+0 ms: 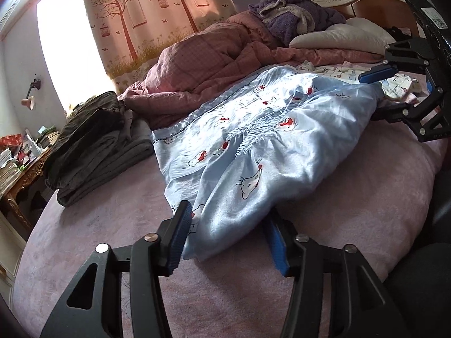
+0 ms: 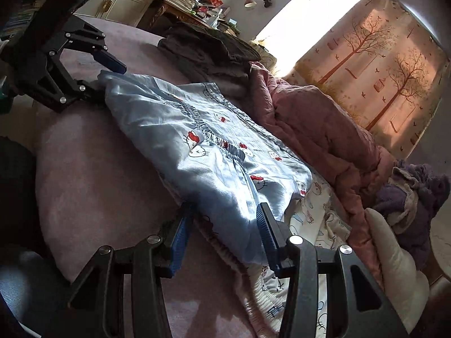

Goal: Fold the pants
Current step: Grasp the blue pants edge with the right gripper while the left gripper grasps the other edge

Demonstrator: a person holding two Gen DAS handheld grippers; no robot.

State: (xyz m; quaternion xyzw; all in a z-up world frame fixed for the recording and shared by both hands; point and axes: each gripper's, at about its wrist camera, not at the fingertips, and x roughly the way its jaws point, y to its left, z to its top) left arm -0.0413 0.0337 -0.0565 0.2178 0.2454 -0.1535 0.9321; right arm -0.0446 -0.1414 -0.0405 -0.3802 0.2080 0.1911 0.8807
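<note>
Blue-padded fingers of the left gripper (image 1: 229,235) straddle the near end of the light blue satin pants (image 1: 253,140); the cloth bunches between the pads, but whether they press on it cannot be told. From that gripper the pants run away and to the right across the pink bed sheet (image 1: 98,239), their gathered elastic waistband crossing the middle, and the far end reaches the right gripper (image 1: 376,93). That one also has fabric between its jaws; its own camera shows the pants' edge draped between the pads of the right gripper (image 2: 222,233), grip again uncertain. So the long axis lies from one gripper to the other, each at one end, which suits bringing the ends together.

Left of the pants sits a stack of folded dark clothes (image 1: 93,146). Behind them lies a rumpled pink quilt (image 1: 211,56), then a purple fleece garment (image 1: 293,11) and a white pillow (image 1: 344,36). A tree-print curtain (image 1: 157,8) covers the bright window.
</note>
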